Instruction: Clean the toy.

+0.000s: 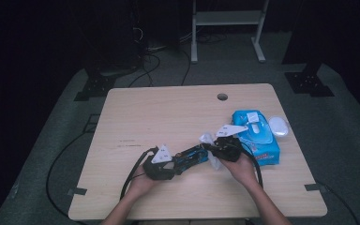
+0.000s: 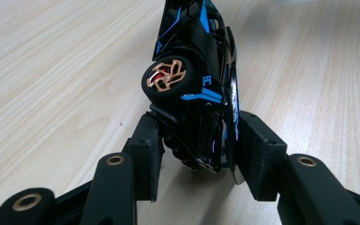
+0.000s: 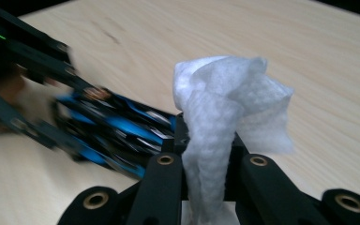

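Observation:
A black and blue toy car [image 2: 194, 79] with a copper-spoked wheel lies on its side, clamped at one end between the jaws of my left gripper [image 2: 197, 140]. In the high view the car [image 1: 192, 154] stretches between my left gripper [image 1: 180, 161] and my right gripper [image 1: 212, 149] near the table's front middle. My right gripper [image 3: 206, 145] is shut on a crumpled white wipe [image 3: 225, 108], which stands up from its jaws right beside the blurred car [image 3: 117, 136]. The wipe [image 1: 209, 140] touches the car's far end.
A blue pack of wipes [image 1: 258, 136] lies to the right on the wooden table [image 1: 168, 108], with a white lid-like object [image 1: 278, 125] beside it. A cable hole [image 1: 222, 97] sits at the far edge. Cables trail off the left front.

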### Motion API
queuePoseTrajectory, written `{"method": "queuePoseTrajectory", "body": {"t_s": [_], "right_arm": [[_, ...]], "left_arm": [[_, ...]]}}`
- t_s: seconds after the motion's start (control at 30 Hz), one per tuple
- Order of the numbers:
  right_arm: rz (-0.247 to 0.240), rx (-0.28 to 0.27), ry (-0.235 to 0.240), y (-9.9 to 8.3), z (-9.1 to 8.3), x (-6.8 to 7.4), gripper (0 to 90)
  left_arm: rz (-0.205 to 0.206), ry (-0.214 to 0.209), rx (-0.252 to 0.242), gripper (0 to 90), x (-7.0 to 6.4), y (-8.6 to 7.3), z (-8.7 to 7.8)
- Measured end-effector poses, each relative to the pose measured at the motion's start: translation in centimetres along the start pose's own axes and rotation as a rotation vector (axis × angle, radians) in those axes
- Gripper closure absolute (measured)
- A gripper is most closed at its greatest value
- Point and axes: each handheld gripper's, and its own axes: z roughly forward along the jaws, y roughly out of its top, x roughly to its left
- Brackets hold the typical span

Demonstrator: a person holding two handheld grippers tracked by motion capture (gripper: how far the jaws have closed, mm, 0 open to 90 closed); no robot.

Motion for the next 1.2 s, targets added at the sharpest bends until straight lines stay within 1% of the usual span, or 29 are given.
{"method": "queuePoseTrajectory", "body": {"t_s": [0.03,0.07,0.1,0.13,0.17,0.23,0.27,0.3,0.33,0.4,0.5,0.57,0.6,0.67,0.7,0.73,0.77,0.8,0.83,0.87,0.9,0.97,1.0,1.03,1.07,1.1,1.13,1.17,1.2], "right_arm": [[0.001,0.004,0.029,0.4,0.5,0.4,82.1],[-0.008,0.000,0.049,0.9,1.1,1.0,82.1],[-0.027,0.000,0.066,1.4,1.6,1.6,81.9],[-0.036,0.010,0.087,1.8,2.2,2.2,80.5],[-0.051,0.033,0.100,2.2,2.7,2.6,76.1],[-0.096,0.099,0.099,2.6,3.7,2.9,67.0],[-0.104,0.111,0.089,2.6,3.9,3.0,63.0],[-0.106,0.118,0.077,2.6,3.7,2.9,55.4],[-0.106,0.116,0.064,2.5,3.5,2.9,52.1],[-0.097,0.106,0.060,2.3,2.8,2.9,46.2],[-0.086,0.068,0.043,2.2,1.5,2.7,43.9],[-0.070,0.036,0.051,2.3,1.2,2.6,45.4],[-0.066,0.029,0.054,2.4,1.2,2.6,48.5],[-0.069,0.026,0.061,2.4,1.6,2.8,54.8],[-0.072,0.033,0.072,2.3,1.9,2.9,61.9],[-0.076,0.041,0.086,2.2,2.2,3.1,65.3],[-0.093,0.051,0.086,2.1,2.4,3.3,72.2],[-0.120,0.069,0.083,2.0,2.6,3.5,83.0],[-0.142,0.066,0.066,1.8,2.6,3.7,85.5],[-0.135,0.061,0.064,1.6,2.5,3.6,86.3],[-0.113,0.061,0.062,1.5,2.3,3.3,86.8],[-0.094,0.049,0.022,1.0,1.6,2.4,87.1],[-0.073,0.038,0.016,0.6,1.3,1.9,87.2],[-0.042,0.025,0.020,0.2,1.1,1.6,87.3],[-0.019,0.010,0.026,-0.1,0.9,1.6,87.4],[-0.019,0.006,0.041,-0.2,1.0,1.9,87.4],[-0.031,0.004,0.069,0.0,1.3,2.6,87.4],[-0.033,0.000,0.113,0.3,1.7,3.4,87.4],[-0.048,0.001,0.156,0.6,2.3,4.4,87.4]], "left_arm": [[0.011,0.004,0.001,54.3,-0.1,0.0,0.1],[0.018,0.005,-0.001,54.4,-0.2,0.1,0.1],[0.031,0.007,0.007,54.4,-0.2,0.1,0.1],[0.036,0.007,0.006,54.5,-0.2,0.1,0.1],[0.035,0.002,0.006,54.5,-0.2,0.1,0.1],[0.034,-0.005,0.004,54.5,-0.1,0.1,0.1],[0.040,-0.009,0.005,54.6,-0.1,0.1,0.0],[0.036,-0.012,-0.002,54.6,-0.2,0.1,0.0],[0.038,-0.016,-0.003,54.7,-0.2,0.1,0.0],[0.042,-0.021,-0.003,54.7,-0.3,0.1,0.0],[0.023,-0.027,-0.042,55.3,-0.4,0.3,-0.3],[0.016,-0.030,-0.050,56.0,-0.4,0.3,-0.4],[0.008,-0.040,-0.053,56.6,-0.4,0.3,-0.4],[0.000,-0.043,-0.054,57.3,-0.3,0.2,-0.3],[-0.001,-0.047,-0.055,57.5,-0.3,0.2,-0.3],[-0.004,-0.050,-0.059,57.6,-0.2,0.2,-0.3],[-0.002,-0.052,-0.063,57.7,-0.2,0.2,-0.3],[0.001,-0.053,-0.063,57.8,-0.2,0.2,-0.3],[0.006,-0.054,-0.066,57.9,-0.2,0.2,-0.3],[0.012,-0.053,-0.064,58.0,-0.2,0.2,-0.3],[0.014,-0.052,-0.062,58.0,-0.2,0.2,-0.3],[0.013,-0.053,-0.063,58.0,-0.2,0.2,-0.3],[0.019,-0.051,-0.060,58.1,-0.2,0.2,-0.3],[0.024,-0.051,-0.061,58.1,-0.3,0.2,-0.3],[0.027,-0.050,-0.063,58.1,-0.4,0.3,-0.2],[0.027,-0.049,-0.065,58.2,-0.4,0.3,-0.1],[0.024,-0.051,-0.068,58.1,-0.4,0.3,-0.1],[0.016,-0.053,-0.075,58.2,-0.5,0.4,0.1],[0.006,-0.053,-0.076,58.2,-0.5,0.4,0.1]]}}
